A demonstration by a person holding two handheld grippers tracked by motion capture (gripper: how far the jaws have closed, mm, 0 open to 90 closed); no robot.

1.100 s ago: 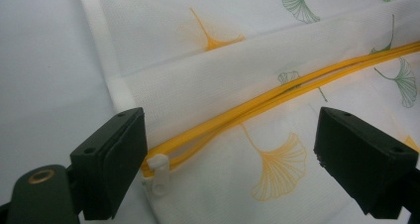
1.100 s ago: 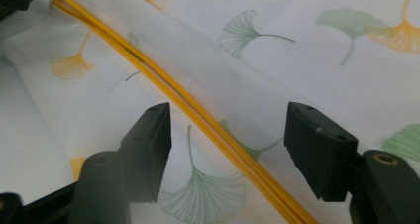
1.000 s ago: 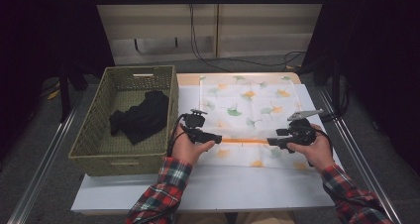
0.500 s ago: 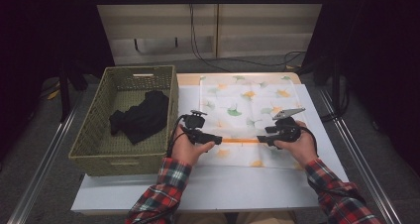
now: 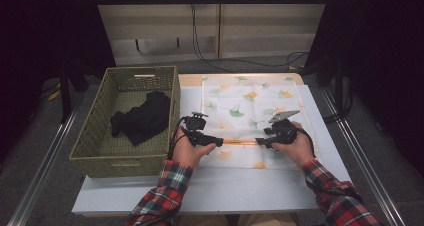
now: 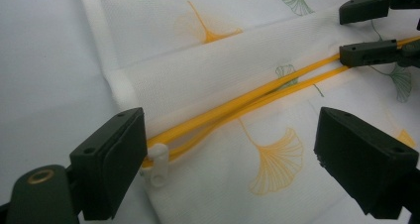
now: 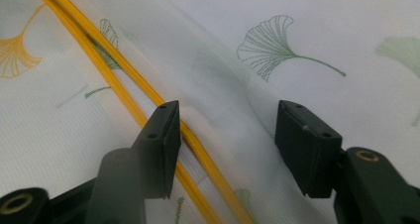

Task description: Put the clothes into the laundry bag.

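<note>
Mesh laundry bag (image 5: 250, 121), white with a ginkgo-leaf print, lies flat on the counter (image 5: 210, 186), and its yellow zipper (image 5: 239, 142) runs as a straight line between the two tools, long axis pointing from one to the other. The left tool (image 5: 212, 139) sits at the pull end, the right tool (image 5: 261, 142) at the far end, and each aims inward along that line, so neither hand is clearly nearer.

In the left gripper view the left tool (image 6: 233, 154) stands wide, with the white zipper pull (image 6: 157, 160) just inside its left pad and not pinched; the two yellow rows part slightly ahead of it, so the zipper looks partly undone. In the right gripper view the right tool (image 7: 225, 140) is half open, its jaws having just been closing, with one pad resting at the yellow rows and a fold of mesh between the pads; whether it presses the cloth yet I cannot quite tell.

From the high view a wicker basket (image 5: 95, 136) with a black garment (image 5: 142, 117) stands left of the left tool.
</note>
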